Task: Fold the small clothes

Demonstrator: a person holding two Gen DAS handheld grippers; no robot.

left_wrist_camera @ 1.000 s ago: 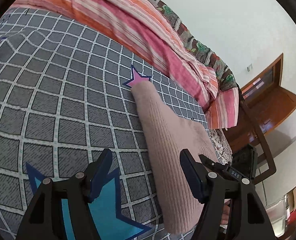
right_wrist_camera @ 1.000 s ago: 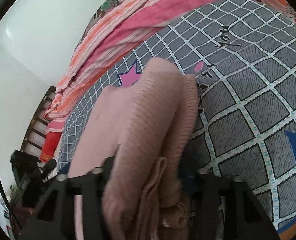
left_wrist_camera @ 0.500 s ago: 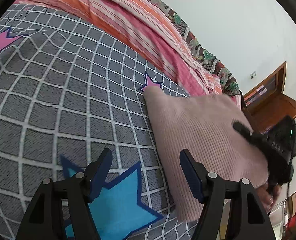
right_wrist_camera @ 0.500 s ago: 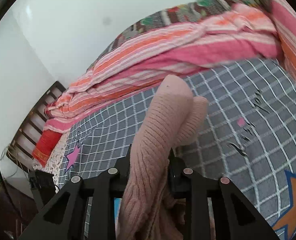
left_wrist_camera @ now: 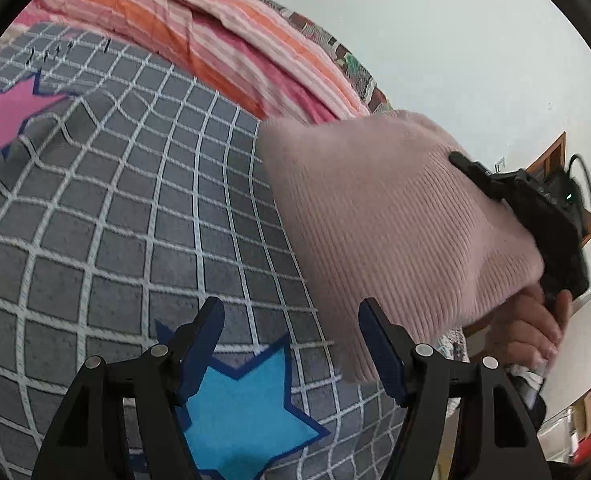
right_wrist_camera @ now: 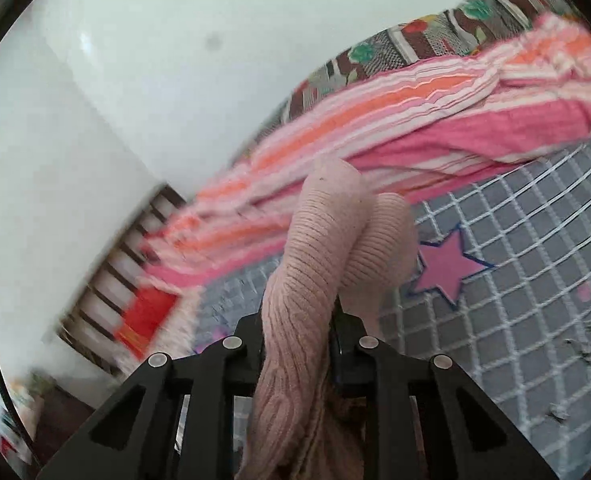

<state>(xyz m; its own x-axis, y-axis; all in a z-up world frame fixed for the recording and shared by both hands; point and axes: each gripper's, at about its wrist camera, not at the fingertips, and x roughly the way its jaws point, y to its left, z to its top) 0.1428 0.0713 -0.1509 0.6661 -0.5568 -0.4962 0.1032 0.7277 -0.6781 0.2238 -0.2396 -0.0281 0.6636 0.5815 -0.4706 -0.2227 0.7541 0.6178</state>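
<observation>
A folded pale pink knit garment [left_wrist_camera: 383, 216] hangs lifted above the grey grid bedspread [left_wrist_camera: 135, 216], at the right of the left wrist view. My right gripper [right_wrist_camera: 295, 344] is shut on the garment [right_wrist_camera: 315, 264], which bulges up between its jaws. In the left wrist view it shows as a black tool [left_wrist_camera: 535, 216] in a hand, clamped on the garment's right side. My left gripper [left_wrist_camera: 291, 332] is open and empty, low over the bedspread, just left of the garment's lower edge.
A pink and orange striped blanket [left_wrist_camera: 231, 40] lies bunched along the bed's far side, by a white wall. Blue [left_wrist_camera: 243, 412] and pink [right_wrist_camera: 447, 268] stars mark the bedspread. A wooden slatted headboard [right_wrist_camera: 107, 300] stands at the left. Wooden furniture [left_wrist_camera: 555, 160] stands right.
My right gripper has lifted the pink garment off the bedspread and swung it up and across. My left gripper has stayed open, shifting slightly over the bed.
</observation>
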